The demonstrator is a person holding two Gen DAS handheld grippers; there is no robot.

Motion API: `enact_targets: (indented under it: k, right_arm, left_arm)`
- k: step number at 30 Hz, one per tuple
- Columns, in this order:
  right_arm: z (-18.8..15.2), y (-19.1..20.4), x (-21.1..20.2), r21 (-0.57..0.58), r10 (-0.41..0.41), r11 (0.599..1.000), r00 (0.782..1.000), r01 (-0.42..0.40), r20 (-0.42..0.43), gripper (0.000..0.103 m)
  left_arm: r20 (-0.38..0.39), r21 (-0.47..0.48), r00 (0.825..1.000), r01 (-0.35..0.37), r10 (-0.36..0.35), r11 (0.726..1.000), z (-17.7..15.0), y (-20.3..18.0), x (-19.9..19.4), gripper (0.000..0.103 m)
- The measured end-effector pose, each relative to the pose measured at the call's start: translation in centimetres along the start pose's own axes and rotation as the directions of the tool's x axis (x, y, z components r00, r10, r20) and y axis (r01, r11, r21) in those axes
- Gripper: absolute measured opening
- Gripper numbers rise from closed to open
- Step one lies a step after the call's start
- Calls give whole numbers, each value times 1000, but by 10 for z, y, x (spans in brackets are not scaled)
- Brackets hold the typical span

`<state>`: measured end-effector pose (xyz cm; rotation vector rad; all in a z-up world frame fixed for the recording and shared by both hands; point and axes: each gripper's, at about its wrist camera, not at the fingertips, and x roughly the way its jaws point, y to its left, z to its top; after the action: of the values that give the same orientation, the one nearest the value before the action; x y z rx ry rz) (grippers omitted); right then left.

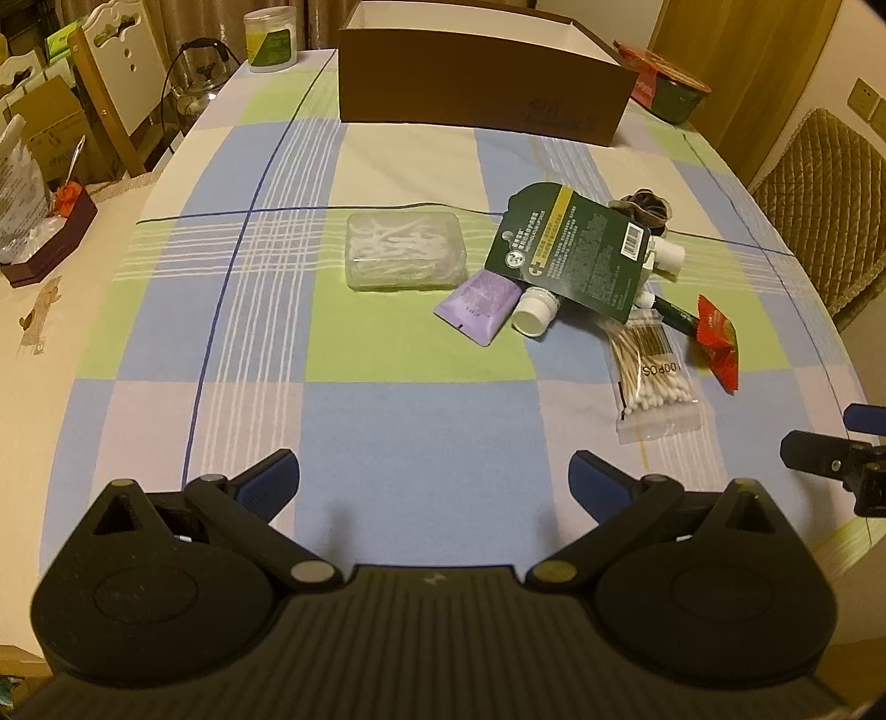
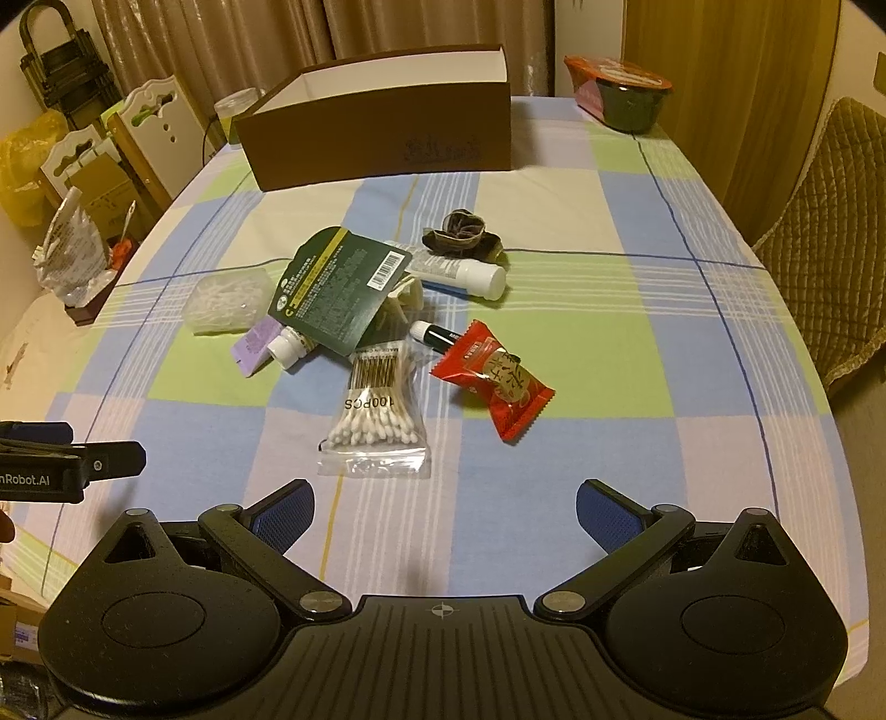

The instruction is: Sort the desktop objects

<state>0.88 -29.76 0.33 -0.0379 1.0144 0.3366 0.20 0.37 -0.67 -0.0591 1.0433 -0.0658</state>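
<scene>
A heap of small objects lies mid-table: a dark green card package (image 1: 570,249) (image 2: 338,288), a purple sachet (image 1: 479,302) (image 2: 256,344), a small white-capped bottle (image 1: 534,311) (image 2: 290,346), a bag of cotton swabs (image 1: 650,368) (image 2: 376,410), a red snack packet (image 1: 717,340) (image 2: 493,379), a white tube (image 2: 459,271) and a dark fabric flower (image 2: 462,232). A clear plastic box (image 1: 404,249) (image 2: 224,296) sits to the left. A brown cardboard box (image 1: 482,83) (image 2: 382,130) stands at the back. My left gripper (image 1: 434,479) and right gripper (image 2: 446,512) are open, empty, near the front edge.
A checked cloth (image 1: 387,354) covers the table. A green bowl with a red lid (image 1: 667,83) (image 2: 626,91) stands at the back right, a clear canister (image 1: 271,39) at the back left. Chairs stand on both sides. A padded chair (image 2: 830,232) is on the right.
</scene>
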Motion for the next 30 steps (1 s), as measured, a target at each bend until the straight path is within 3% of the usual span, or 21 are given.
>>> enact_targets:
  k: [18,30]
  right_arm:
    - [-3,-6,0,-22,-24,999,1000,25,16,103]
    - [-11,-7,-2,-64,-72,995,997,73,22,103]
  left_arm:
    - [52,6,998,39,-39,999,-2,-4,-2,102]
    - [-21,95,993,117,-116,989,-3,-13,10,102]
